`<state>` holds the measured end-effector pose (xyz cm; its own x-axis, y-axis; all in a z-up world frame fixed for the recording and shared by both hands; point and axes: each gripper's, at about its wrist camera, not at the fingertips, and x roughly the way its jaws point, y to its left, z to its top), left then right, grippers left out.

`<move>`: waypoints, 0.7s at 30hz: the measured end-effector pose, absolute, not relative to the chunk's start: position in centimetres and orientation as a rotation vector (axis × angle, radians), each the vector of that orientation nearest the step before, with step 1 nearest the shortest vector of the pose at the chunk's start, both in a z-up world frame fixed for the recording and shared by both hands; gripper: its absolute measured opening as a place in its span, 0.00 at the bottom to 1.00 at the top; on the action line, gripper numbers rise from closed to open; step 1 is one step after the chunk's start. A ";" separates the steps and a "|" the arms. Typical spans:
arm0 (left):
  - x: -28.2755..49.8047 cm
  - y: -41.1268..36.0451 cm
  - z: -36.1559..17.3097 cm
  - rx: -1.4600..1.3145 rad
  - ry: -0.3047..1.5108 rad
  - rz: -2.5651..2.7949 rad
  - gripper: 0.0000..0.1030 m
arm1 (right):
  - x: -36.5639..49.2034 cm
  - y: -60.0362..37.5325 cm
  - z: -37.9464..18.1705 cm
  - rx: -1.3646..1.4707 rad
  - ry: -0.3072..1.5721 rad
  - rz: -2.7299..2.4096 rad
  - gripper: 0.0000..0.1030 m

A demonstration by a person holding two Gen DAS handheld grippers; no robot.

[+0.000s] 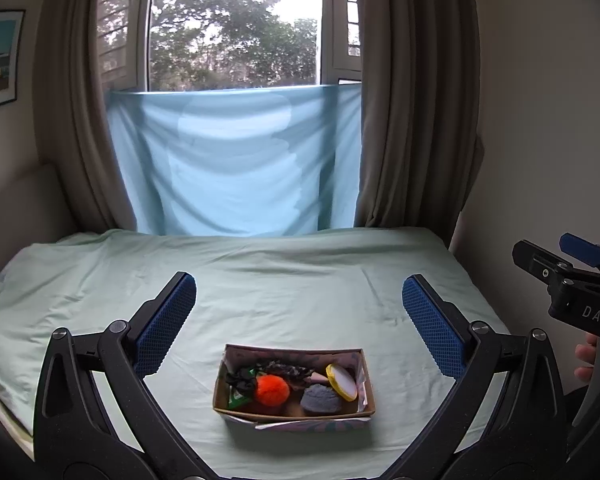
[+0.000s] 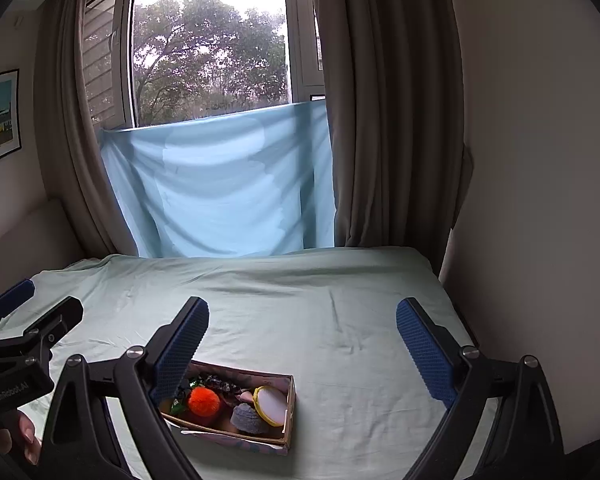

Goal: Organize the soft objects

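Observation:
A shallow cardboard box [image 1: 360,364] [image 2: 290,400] lies on the pale green bed sheet [image 1: 284,280] [image 2: 320,300]. Inside it I see an orange pompom [image 1: 272,390] [image 2: 204,401], a grey knitted lump [image 1: 319,398] [image 2: 247,417], a round white pad with a yellow rim [image 1: 342,382] [image 2: 271,405], and dark crumpled bits at the back. My left gripper [image 1: 298,320] hovers open above and in front of the box, nothing between its blue pads. My right gripper [image 2: 300,344] is open too, with the box below its left finger [image 2: 180,356].
Blue cloth [image 1: 236,160] hangs under the window between brown curtains [image 1: 412,120]. Walls close in on both sides of the bed. The right gripper's body [image 1: 572,284] shows at the left view's right edge; the left one [image 2: 24,344] at the right view's left edge, held by a hand.

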<state>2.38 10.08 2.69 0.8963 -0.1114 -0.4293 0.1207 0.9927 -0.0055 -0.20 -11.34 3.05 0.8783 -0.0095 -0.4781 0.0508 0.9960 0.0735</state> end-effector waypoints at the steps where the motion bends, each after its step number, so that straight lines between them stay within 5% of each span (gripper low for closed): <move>1: 2.4 10.1 2.7 0.021 0.444 -0.122 1.00 | -0.2 -11.4 3.0 0.085 0.499 -0.032 0.91; 21: 2.3 9.3 2.6 0.052 0.420 -0.089 1.00 | -0.3 -11.4 3.1 0.087 0.497 -0.035 0.91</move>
<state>2.29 9.27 2.62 0.9093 -0.0753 -0.4093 0.0969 0.9948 0.0324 -0.30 -11.42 3.09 0.8787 -0.0122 -0.4773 0.0546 0.9957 0.0749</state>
